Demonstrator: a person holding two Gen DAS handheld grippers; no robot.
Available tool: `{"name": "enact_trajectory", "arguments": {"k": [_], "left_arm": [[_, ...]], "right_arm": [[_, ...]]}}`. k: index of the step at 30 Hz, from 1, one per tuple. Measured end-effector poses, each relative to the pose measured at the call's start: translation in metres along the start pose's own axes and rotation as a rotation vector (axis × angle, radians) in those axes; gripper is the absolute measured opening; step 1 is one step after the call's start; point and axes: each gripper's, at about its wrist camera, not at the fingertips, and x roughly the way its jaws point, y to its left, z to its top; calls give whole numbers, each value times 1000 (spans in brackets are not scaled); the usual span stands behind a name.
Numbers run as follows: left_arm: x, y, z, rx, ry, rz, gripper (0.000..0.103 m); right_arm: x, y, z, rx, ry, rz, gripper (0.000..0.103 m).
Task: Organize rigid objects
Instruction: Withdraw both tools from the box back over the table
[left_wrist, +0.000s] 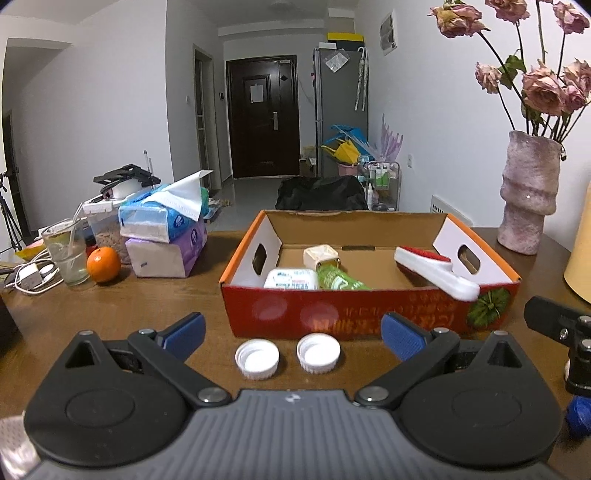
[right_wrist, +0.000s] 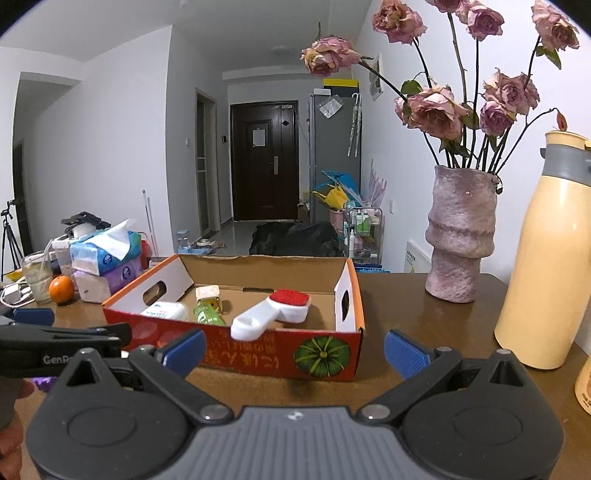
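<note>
A red and orange cardboard box (left_wrist: 332, 314) (right_wrist: 258, 347) stands open on the wooden table. Inside lie a white brush with a red pad (left_wrist: 436, 271) (right_wrist: 273, 314), a green bottle (left_wrist: 338, 278) (right_wrist: 207, 314), a white case (left_wrist: 291, 278) (right_wrist: 165, 311) and a small cream jar (left_wrist: 320, 256) (right_wrist: 208, 293). Two white caps (left_wrist: 257, 358) (left_wrist: 318, 352) rest upside down on the table in front of the box, between the fingers of my left gripper (left_wrist: 291, 336), which is open. My right gripper (right_wrist: 293, 349) is open and empty before the box's right front corner.
Left of the box are stacked tissue packs (left_wrist: 166, 229), an orange (left_wrist: 103, 264), a glass with a straw (left_wrist: 68, 254) and cables. A pink vase of dried roses (right_wrist: 460, 236) and a tall cream flask (right_wrist: 546, 258) stand to the right. A blue object (left_wrist: 578, 411) lies at the right edge.
</note>
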Motion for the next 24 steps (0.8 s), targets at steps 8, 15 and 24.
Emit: {"name": "enact_trajectory", "arguments": {"k": [8, 15, 24], "left_arm": [[-21, 4, -15, -1, 17, 5, 103], [-35, 7, -27, -1, 28, 2, 103], [-51, 13, -41, 9, 40, -12, 103]], "right_arm": [[-24, 1, -15, -13, 15, 12, 103], [-41, 5, -30, -32, 34, 15, 103], [-56, 12, -43, -42, 53, 28, 103]]}}
